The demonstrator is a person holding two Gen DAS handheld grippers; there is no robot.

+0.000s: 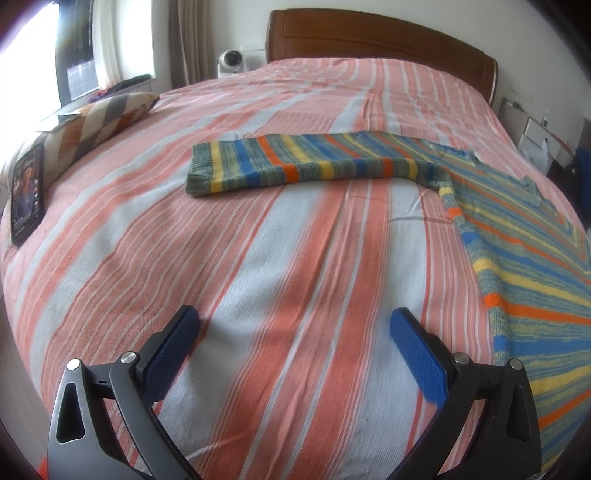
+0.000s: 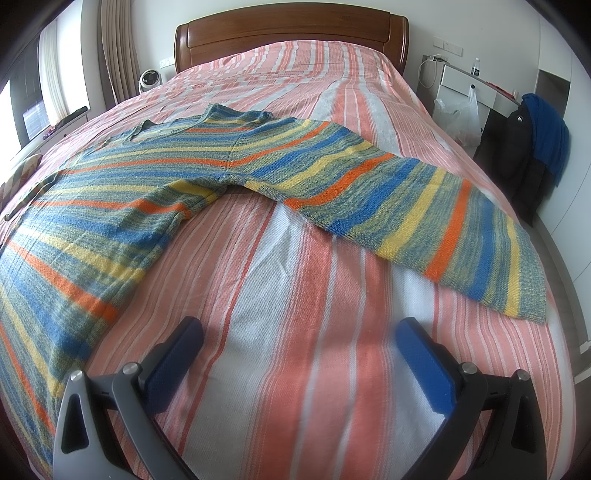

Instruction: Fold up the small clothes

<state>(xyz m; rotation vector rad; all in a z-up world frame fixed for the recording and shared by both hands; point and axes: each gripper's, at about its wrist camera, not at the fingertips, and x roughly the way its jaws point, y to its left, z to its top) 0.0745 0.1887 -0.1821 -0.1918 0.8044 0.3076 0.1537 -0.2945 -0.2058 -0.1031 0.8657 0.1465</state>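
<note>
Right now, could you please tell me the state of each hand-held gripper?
Left hand-held gripper: open, holding nothing, over the bedspread.
Right hand-held gripper: open, holding nothing, short of the striped sweater.

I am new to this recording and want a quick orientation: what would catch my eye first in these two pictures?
The striped sweater lies flat on the bed, both sleeves spread out; one sleeve reaches toward the pillow. The left tool and right tool hover open over bare bedspread, holding nothing. Behind stands a wooden headboard.
</note>
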